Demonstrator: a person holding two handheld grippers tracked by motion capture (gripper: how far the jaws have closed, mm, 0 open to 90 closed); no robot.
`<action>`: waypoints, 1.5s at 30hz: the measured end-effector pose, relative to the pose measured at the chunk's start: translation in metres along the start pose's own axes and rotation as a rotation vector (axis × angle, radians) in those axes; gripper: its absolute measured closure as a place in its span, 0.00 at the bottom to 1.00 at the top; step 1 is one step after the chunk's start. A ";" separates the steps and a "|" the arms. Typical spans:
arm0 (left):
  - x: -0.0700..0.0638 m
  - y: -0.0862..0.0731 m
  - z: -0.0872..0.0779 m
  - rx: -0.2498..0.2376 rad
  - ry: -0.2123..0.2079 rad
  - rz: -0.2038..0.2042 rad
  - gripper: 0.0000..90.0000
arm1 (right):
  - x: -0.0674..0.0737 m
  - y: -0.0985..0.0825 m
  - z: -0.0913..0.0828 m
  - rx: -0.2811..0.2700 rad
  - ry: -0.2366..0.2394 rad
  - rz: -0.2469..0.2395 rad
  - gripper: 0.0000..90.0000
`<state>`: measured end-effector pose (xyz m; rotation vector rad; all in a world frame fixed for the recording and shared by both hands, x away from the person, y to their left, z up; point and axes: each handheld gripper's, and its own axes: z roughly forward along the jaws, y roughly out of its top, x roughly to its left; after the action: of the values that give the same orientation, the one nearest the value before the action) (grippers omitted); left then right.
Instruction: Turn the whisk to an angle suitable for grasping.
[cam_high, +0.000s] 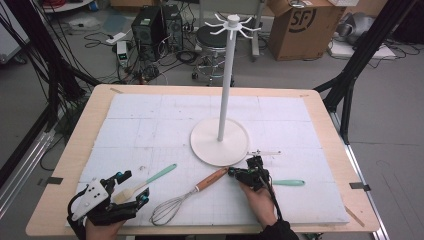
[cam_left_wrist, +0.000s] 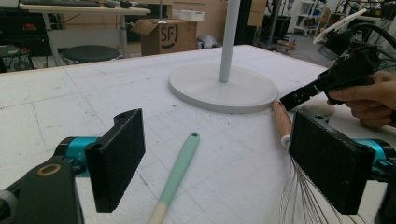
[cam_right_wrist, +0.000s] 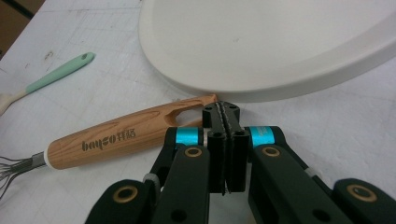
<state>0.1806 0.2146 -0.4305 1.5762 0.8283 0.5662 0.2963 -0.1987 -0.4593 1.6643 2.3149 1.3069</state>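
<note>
A whisk with a wooden handle lies on the white mat, wires toward me. My right gripper is shut with nothing between its jaws, and its tips rest beside the handle's looped end, close to the white stand base. My left gripper is open at the front left, over a mint-handled spatula. That spatula's handle lies on the mat between the two pads, and neither touches it. The right gripper also appears farther off in the left gripper view.
The tall white hook stand rises from its round base mid-table. A second mint-handled utensil lies right of my right hand, with a thin metal tool behind it. A cardboard box and a stool stand beyond the table.
</note>
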 end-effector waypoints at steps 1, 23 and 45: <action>0.000 0.000 0.000 0.000 -0.001 -0.002 0.21 | 0.000 0.000 0.000 0.000 0.001 -0.001 1.00; 0.001 0.000 -0.001 0.000 0.003 -0.003 0.21 | -0.005 -0.003 -0.010 -0.050 -0.001 -0.008 0.62; 0.001 -0.001 0.002 0.014 0.008 0.009 0.21 | -0.023 -0.037 -0.087 -0.232 -0.068 -0.114 0.23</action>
<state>0.1827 0.2137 -0.4318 1.5920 0.8335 0.5741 0.2392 -0.2734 -0.4354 1.4605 2.0941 1.4088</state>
